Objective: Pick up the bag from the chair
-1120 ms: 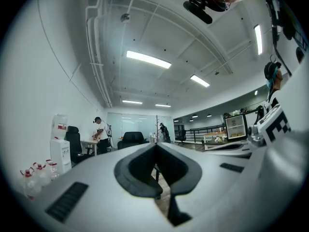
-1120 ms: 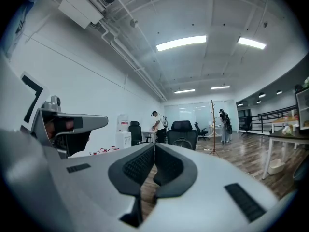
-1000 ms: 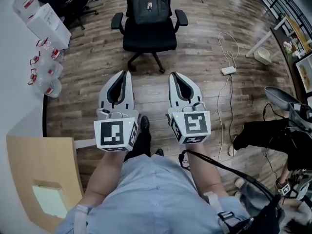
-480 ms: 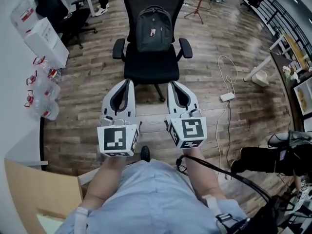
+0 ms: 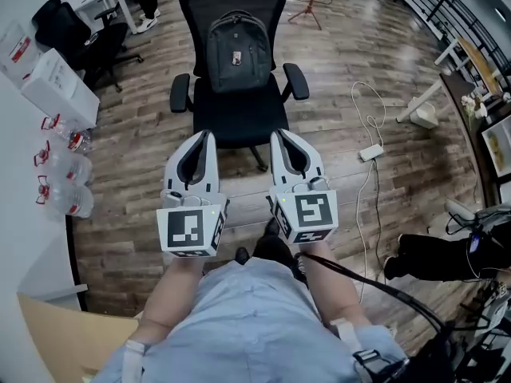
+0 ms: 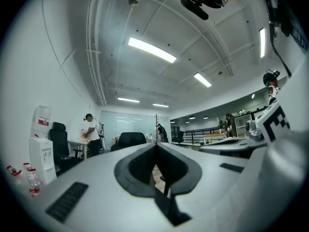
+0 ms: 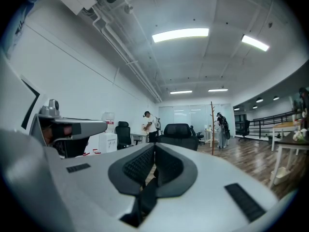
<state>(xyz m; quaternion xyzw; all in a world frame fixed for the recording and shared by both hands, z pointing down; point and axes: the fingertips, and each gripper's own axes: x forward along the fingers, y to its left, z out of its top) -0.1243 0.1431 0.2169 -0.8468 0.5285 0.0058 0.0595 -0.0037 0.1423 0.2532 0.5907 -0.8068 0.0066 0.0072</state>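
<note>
A grey backpack (image 5: 238, 48) sits upright on the seat of a black office chair (image 5: 239, 118), leaning against the backrest. Both grippers are held side by side just short of the chair's seat, pointing at it. My left gripper (image 5: 206, 135) is shut, with nothing between its jaws. My right gripper (image 5: 278, 133) is also shut and empty. In the left gripper view the chair's backrest top (image 6: 131, 139) shows above the left gripper (image 6: 155, 147). In the right gripper view the chair's backrest (image 7: 178, 130) rises just beyond the right gripper (image 7: 154, 147). The bag itself is hidden in both gripper views.
Large water bottles (image 5: 60, 174) and a white box (image 5: 57, 86) line the left wall, with another black chair (image 5: 76, 26) behind them. A power strip (image 5: 370, 152) with a white cable lies on the wooden floor at right. A person in black (image 5: 443, 255) crouches at the right edge.
The chair with the bag has come closer and now sits right ahead of the gripper tips. Both grippers stay shut and side by side.
</note>
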